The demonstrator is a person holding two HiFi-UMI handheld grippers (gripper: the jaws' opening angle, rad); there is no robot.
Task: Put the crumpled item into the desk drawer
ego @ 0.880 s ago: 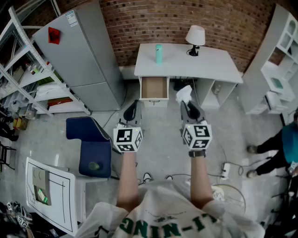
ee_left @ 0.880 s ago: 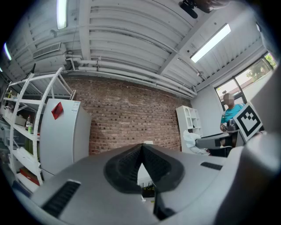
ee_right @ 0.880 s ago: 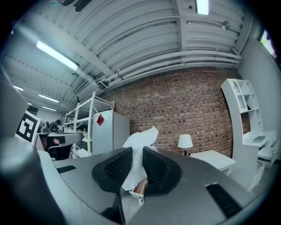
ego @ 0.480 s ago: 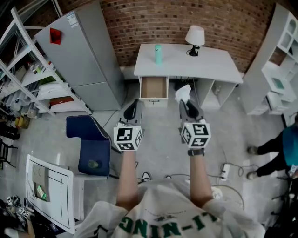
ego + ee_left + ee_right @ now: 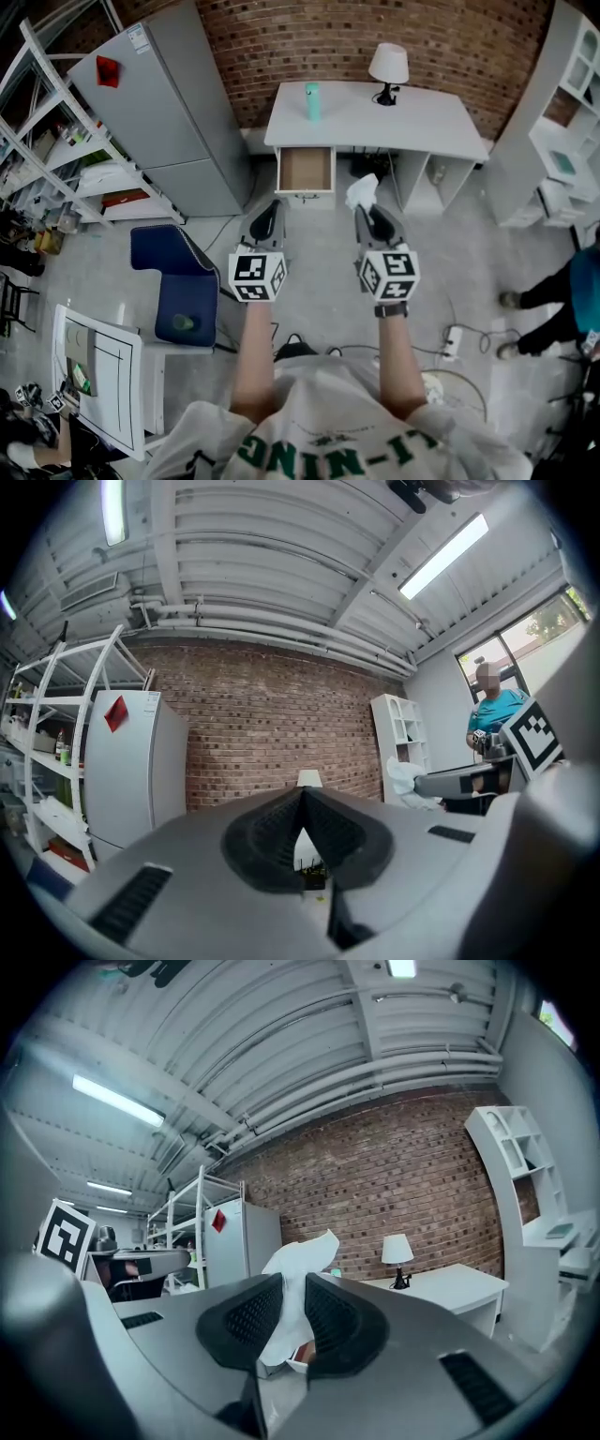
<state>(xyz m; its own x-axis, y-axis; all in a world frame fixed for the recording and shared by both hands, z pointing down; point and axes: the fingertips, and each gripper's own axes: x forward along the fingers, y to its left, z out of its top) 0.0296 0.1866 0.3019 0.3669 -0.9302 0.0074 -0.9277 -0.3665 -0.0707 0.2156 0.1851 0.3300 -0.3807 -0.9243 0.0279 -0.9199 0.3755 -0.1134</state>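
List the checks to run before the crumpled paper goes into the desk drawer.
1. Grip: the right gripper is closed on the crumpled paper, which sticks up above the fingers. Ok.
2. Drawer open: pulled out from the desk. Ok.
3. Room in the drawer: the head view shows only bare brown bottom. Ok.
4. Alignment: in the head view the paper sits right of the drawer opening and short of it. Not ok.
5. Left gripper: fingers together with nothing between them, held beside the right one. Ok.
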